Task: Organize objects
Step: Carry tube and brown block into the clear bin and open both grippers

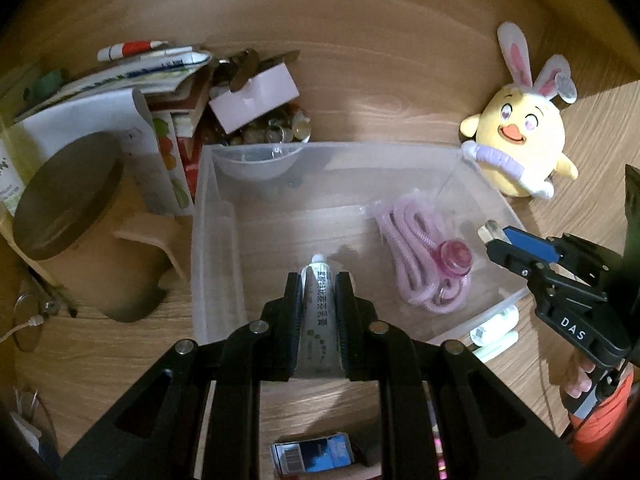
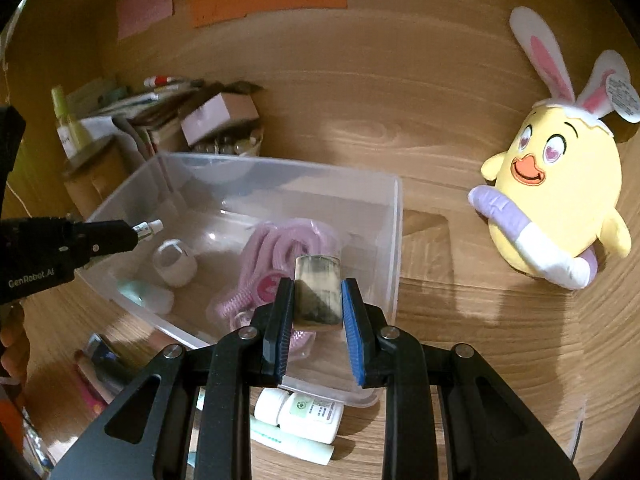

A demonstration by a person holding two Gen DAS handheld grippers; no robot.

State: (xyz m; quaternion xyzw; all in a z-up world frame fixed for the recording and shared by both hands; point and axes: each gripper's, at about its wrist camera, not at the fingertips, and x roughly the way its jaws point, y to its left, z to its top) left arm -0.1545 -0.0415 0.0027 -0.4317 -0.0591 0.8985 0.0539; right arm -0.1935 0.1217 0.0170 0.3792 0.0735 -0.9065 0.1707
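My left gripper (image 1: 319,278) is shut on a silver tube (image 1: 318,320) with a white cap, which it holds over the near side of a clear plastic bin (image 1: 200,220). A coiled pink cord (image 1: 416,256) with a pink knob lies in the bin. In the right wrist view my right gripper (image 2: 318,284) is shut on a small greyish translucent block (image 2: 318,296), above the bin's (image 2: 398,220) near right part and over the pink cord (image 2: 268,244). The left gripper (image 2: 134,233) enters from the left there, with the tube's cap (image 2: 151,227) sticking out.
A yellow plush chick (image 1: 520,136) with bunny ears sits right of the bin. Books, a pink box (image 1: 256,98) and a round dark-lidded canister (image 1: 68,196) crowd the left. White bottles (image 2: 308,412) lie by the bin's front corner. A small white object (image 2: 174,264) sits inside the bin.
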